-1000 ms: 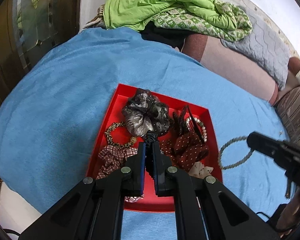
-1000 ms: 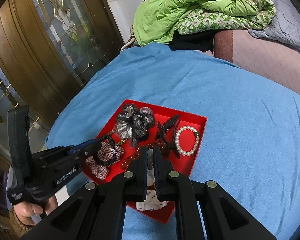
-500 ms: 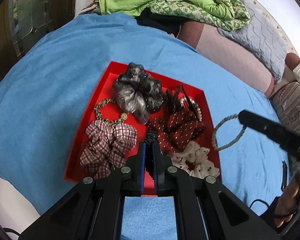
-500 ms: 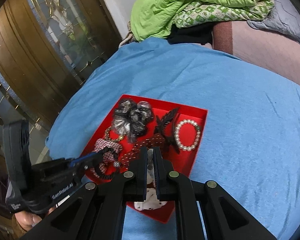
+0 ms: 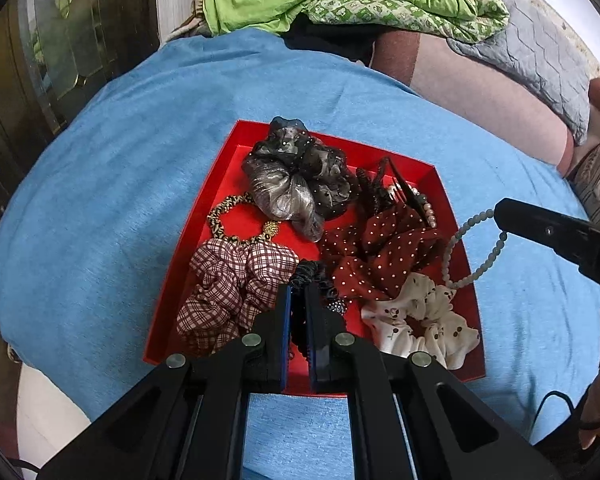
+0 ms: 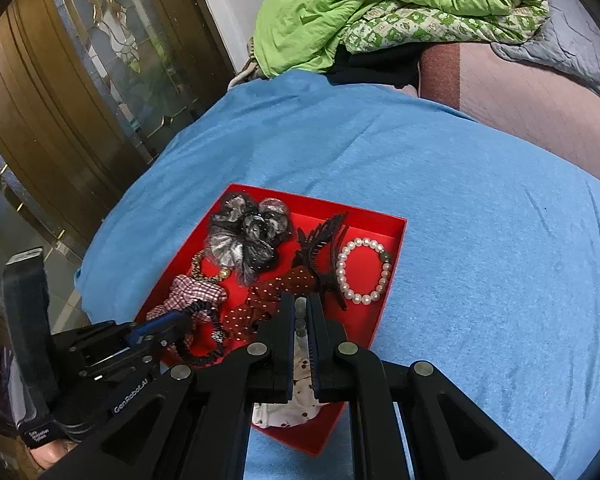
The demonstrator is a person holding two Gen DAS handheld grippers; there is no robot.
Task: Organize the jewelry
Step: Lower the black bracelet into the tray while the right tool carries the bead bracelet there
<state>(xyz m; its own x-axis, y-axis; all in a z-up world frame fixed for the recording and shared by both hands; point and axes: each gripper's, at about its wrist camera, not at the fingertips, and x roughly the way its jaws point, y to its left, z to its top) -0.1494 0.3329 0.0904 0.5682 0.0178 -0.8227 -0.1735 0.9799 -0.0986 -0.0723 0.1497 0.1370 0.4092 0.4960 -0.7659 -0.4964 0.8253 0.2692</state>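
A red tray (image 5: 188,264) (image 6: 392,264) lies on a blue blanket and holds several scrunchies, a black claw clip (image 6: 320,248) and a white pearl bracelet (image 6: 364,272). My left gripper (image 5: 298,300) is shut on a black coiled hair tie (image 5: 312,276) (image 6: 204,332) just above the tray's near part. My right gripper (image 6: 300,312) is shut on a pale green bead bracelet (image 5: 476,256) (image 6: 300,316), held over the tray's right edge above the white cherry scrunchie (image 5: 416,324).
The blue blanket (image 6: 460,200) covers the bed around the tray. A green quilt pile (image 6: 380,12) and a grey quilt (image 5: 540,64) lie at the far end. A wooden glass-panelled door (image 6: 80,80) stands to the left.
Both grippers have pulled back toward the near side of the tray and come lower, each still holding its item. More of the tray's near contents shows now.
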